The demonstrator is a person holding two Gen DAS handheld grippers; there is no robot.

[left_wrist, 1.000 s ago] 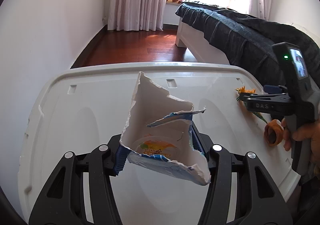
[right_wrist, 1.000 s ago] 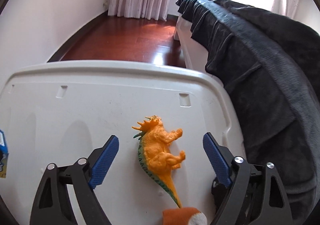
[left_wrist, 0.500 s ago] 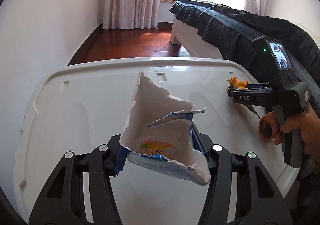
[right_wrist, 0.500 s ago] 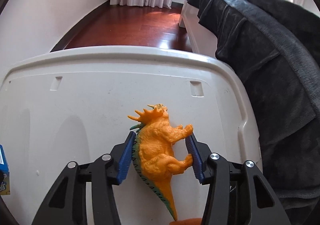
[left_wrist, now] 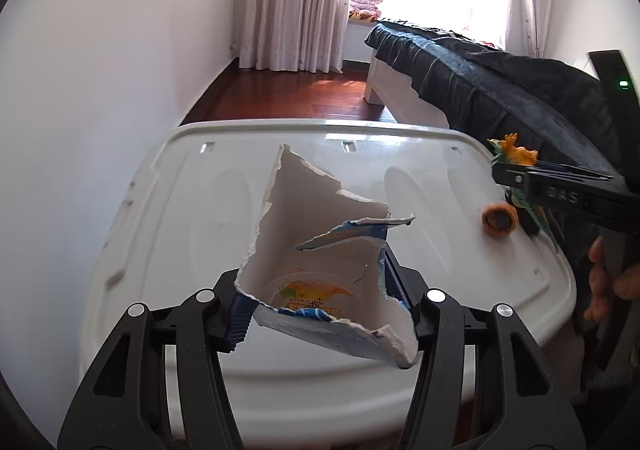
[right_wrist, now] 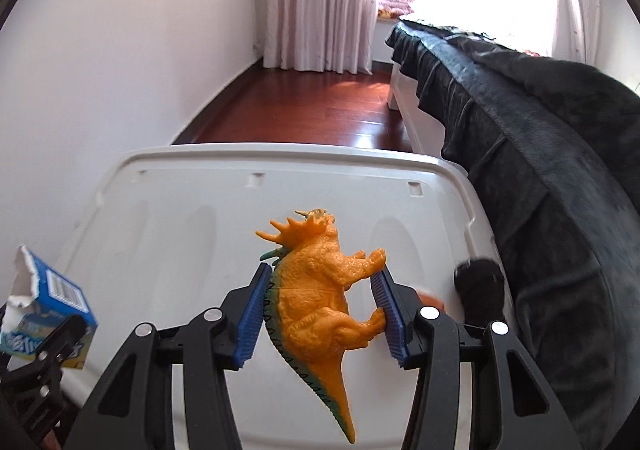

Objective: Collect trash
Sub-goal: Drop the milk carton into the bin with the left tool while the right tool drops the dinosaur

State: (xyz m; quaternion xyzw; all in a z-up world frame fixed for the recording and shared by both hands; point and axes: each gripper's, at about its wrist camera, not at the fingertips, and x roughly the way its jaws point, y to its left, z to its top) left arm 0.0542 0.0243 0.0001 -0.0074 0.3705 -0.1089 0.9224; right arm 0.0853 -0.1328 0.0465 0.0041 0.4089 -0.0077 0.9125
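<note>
My left gripper (left_wrist: pixel 320 302) is shut on a torn white and blue carton (left_wrist: pixel 320 250) and holds it above the white plastic bin lid (left_wrist: pixel 208 209). The carton also shows at the left edge of the right wrist view (right_wrist: pixel 48 310). My right gripper (right_wrist: pixel 322 310) is shut on an orange toy dinosaur (right_wrist: pixel 320 290), lifted above the lid (right_wrist: pixel 180 230). The dinosaur (left_wrist: pixel 516 155) and right gripper show at the right of the left wrist view.
An orange and black roll (left_wrist: pixel 498 219) lies on the lid's right side; in the right wrist view it is a dark blurred shape (right_wrist: pixel 480 290). A bed with a dark cover (right_wrist: pixel 540 129) runs along the right. A white wall is left, wooden floor (left_wrist: pixel 300 97) beyond.
My right gripper closed on the dinosaur and lifted it off the lid. Both grippers have pulled back and up from the lid. The left still holds the carton.
</note>
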